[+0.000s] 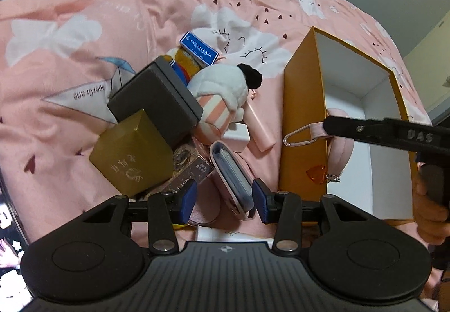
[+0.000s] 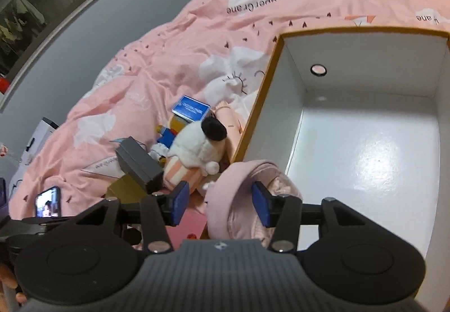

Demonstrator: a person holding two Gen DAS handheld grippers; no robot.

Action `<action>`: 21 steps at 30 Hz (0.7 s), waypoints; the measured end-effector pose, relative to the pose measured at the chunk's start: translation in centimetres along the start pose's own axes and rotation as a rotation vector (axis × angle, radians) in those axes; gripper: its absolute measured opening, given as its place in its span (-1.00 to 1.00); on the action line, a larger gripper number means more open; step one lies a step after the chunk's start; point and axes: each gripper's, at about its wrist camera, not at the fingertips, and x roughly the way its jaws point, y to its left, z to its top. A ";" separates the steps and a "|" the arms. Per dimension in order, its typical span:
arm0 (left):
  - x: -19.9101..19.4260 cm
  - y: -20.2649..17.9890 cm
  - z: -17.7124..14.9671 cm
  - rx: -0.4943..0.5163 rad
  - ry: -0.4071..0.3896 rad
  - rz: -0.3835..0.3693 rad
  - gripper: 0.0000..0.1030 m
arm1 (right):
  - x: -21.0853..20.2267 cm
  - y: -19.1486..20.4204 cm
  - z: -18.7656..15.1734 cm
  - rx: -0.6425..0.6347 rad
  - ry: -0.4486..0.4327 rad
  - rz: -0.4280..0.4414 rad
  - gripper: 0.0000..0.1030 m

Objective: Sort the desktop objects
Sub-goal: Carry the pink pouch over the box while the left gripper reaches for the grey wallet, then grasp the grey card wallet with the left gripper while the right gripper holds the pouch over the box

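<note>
An orange box (image 1: pixel 301 104) with a white inside (image 2: pixel 365 149) stands open on the pink bedspread. My right gripper (image 2: pixel 219 203) holds a pink pouch (image 2: pixel 233 199) over the box's near rim; the pouch (image 1: pixel 339 151) with its clear clip hangs at the box wall in the left wrist view. My left gripper (image 1: pixel 223 201) is open, its blue pads either side of a pink card holder (image 1: pixel 233 177). A pile lies left of the box: a gold box (image 1: pixel 132 151), a grey box (image 1: pixel 157 104), a white plush toy (image 1: pixel 222 90) and a blue card pack (image 1: pixel 199 49).
A pink tube (image 1: pixel 258 126) and a white block (image 1: pixel 236 137) lie beside the plush. A lit phone (image 2: pixel 48 202) lies at the bed's left edge. A grey wall and window stand beyond the bed.
</note>
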 end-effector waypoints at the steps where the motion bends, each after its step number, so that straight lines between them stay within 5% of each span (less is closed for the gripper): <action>1: 0.2 0.0 0.1 -0.010 0.002 -0.002 0.00 | 0.2 0.0 -0.1 0.000 0.001 -0.007 -0.01; 3: 0.6 0.0 0.3 -0.026 0.007 -0.002 0.02 | 0.2 -0.1 -0.3 -0.007 -0.005 -0.030 -0.30; 9: 2.2 -0.6 1.0 -0.044 0.048 -0.008 0.06 | -2.6 -0.9 -0.8 -0.035 -0.038 -0.023 -0.56; 21: 4.8 -1.8 1.4 -0.042 0.119 0.051 0.01 | -6.7 -7.0 -3.0 0.045 -0.026 -0.176 -0.58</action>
